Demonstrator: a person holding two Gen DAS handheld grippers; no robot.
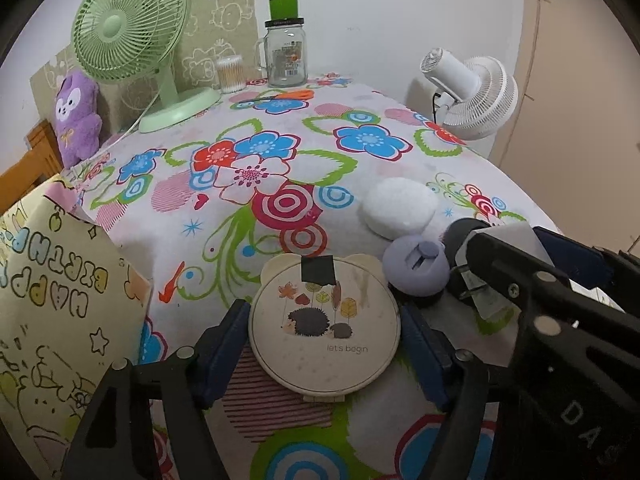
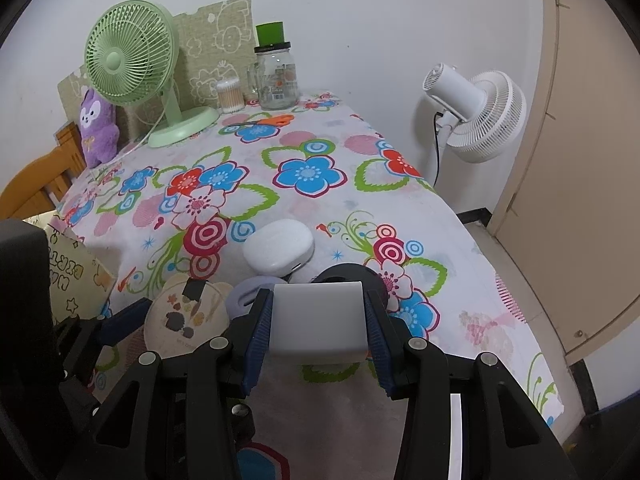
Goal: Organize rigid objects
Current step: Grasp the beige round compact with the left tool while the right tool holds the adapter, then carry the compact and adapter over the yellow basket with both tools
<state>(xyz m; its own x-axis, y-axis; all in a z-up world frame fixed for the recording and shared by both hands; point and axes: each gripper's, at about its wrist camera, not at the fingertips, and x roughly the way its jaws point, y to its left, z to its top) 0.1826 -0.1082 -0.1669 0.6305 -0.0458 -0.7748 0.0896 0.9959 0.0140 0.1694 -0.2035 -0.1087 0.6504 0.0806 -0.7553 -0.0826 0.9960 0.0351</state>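
Note:
My left gripper (image 1: 324, 340) is shut on a round cream compact (image 1: 324, 332) with a hedgehog picture, low over the floral tablecloth. My right gripper (image 2: 319, 322) is shut on a white charger block (image 2: 318, 320), held just right of the compact; in the left wrist view the block (image 1: 500, 256) shows its metal prongs. A lilac round object (image 1: 416, 266) and a white oval case (image 1: 400, 206) lie just ahead of both grippers. A dark round object (image 2: 348, 274) sits behind the white block.
A green desk fan (image 1: 132, 32), a purple plush (image 1: 76, 116), a cotton swab box (image 1: 230, 74), a glass jar with green cap (image 1: 285, 52) and orange scissors (image 1: 280, 96) stand at the far end. A birthday gift bag (image 1: 56, 292) is left. A white fan (image 2: 476, 116) stands off the table's right.

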